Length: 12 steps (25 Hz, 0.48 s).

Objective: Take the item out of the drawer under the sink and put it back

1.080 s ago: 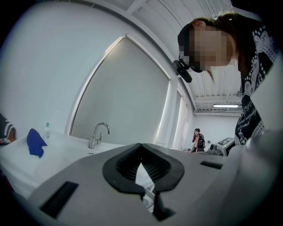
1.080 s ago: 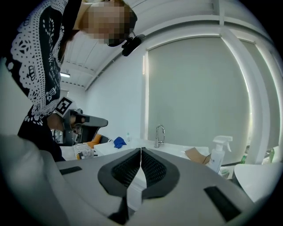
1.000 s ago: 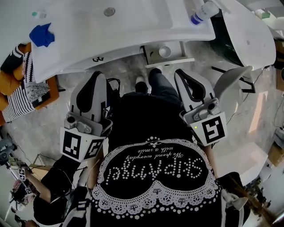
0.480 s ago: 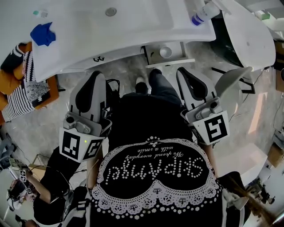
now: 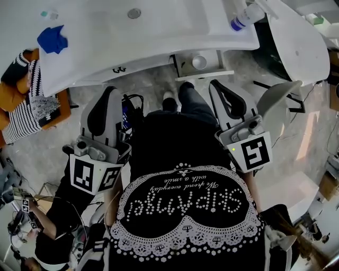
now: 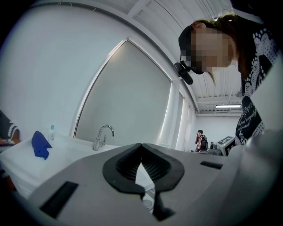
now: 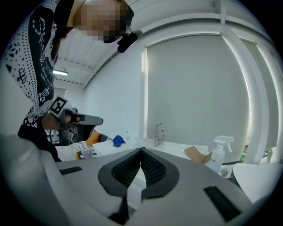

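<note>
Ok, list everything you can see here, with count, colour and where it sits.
sink counter: one, white, top of the head view
faucet: one, chrome, at the sink's back edge
cloth: one, blue, left end of the counter
spray bottle: one, white with a blue label, right end of the counter
cardboard piece: one, brown, beside the spray bottle
drawer: one, white, open under the sink
round item: one, white, inside the drawer
striped fabric: one, black and white, left of the counter
left gripper: one, grey with black pads, shut, empty
right gripper: one, grey with black pads, shut, empty
</note>
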Tool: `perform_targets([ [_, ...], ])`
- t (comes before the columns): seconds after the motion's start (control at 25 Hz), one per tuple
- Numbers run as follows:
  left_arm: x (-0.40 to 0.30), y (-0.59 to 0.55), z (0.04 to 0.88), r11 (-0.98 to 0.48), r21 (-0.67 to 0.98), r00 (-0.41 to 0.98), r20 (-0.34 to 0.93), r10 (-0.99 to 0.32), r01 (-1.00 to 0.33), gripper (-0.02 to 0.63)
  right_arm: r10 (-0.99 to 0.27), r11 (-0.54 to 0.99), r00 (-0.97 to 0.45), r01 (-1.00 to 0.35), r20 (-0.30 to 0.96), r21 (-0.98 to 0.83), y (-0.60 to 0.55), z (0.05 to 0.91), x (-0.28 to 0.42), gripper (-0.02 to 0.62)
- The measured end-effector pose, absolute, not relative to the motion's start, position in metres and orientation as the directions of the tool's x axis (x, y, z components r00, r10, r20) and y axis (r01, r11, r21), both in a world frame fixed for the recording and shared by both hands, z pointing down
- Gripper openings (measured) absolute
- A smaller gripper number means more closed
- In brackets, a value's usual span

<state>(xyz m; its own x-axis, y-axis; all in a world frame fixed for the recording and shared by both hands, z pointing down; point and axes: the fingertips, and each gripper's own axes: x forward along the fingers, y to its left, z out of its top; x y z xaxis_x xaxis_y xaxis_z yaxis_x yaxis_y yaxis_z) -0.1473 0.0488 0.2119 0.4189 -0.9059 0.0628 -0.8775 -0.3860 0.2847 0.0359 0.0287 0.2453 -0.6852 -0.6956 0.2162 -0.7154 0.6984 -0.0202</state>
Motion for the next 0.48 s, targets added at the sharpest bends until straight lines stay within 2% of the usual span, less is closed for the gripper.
perform_targets([
  [0.48, -0.1461, 0.0467, 0.2089, -0.39, 0.286, 0.421, 0.053, -0.905, -0.875, 0.005, -0.693, 0.7, -0.684, -0.714, 0.228, -0.015, 0.0292, 0.2476, 0.036, 0.018],
])
